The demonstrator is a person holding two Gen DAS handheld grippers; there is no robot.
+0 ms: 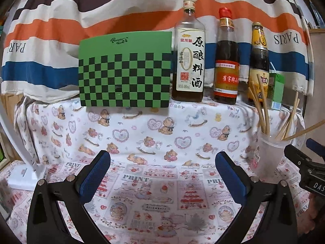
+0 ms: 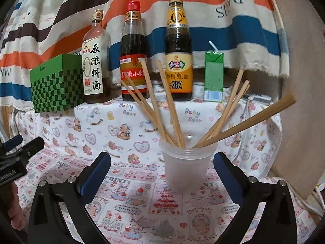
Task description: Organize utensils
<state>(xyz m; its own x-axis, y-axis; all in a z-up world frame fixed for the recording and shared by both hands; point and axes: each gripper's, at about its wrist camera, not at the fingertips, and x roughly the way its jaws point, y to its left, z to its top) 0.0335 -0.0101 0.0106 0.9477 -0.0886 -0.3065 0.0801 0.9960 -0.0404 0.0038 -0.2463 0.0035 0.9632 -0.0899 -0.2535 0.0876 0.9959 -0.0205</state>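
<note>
- Here, the wooden chopsticks [image 2: 172, 109] are seen standing in a frosted translucent plastic cup [image 2: 187, 162] on the printed cloth-covered table [image 2: 130, 199], fanned into a left bunch and a right bunch, with one stick leaning far out to the right.
- The right gripper [image 2: 162, 168] is held with its blue-padded fingers [image 2: 95, 172] spread wide on either side of the cup, touching neither the cup nor any stick; nothing is pinched.
- The left gripper [image 1: 162, 168] is likewise spread and empty, over bare cloth to the left of the cup.
- No loose chopstick is visible on the cloth, so the gathering is judged to be close to finished.
- The step in hand is judged to be a clean withdrawal: the right gripper is best drawn straight back toward the near edge, level, so that the pads do not clip the cup's rim.
- The low-leaning stick on the right should be avoided, since a knock there could tip the light cup.
- The three sauce bottles [image 2: 134, 61], the green checkered box [image 2: 56, 85] and the green drink carton [image 2: 213, 77] at the far edge are well apart from the cup and need not be disturbed.
</note>
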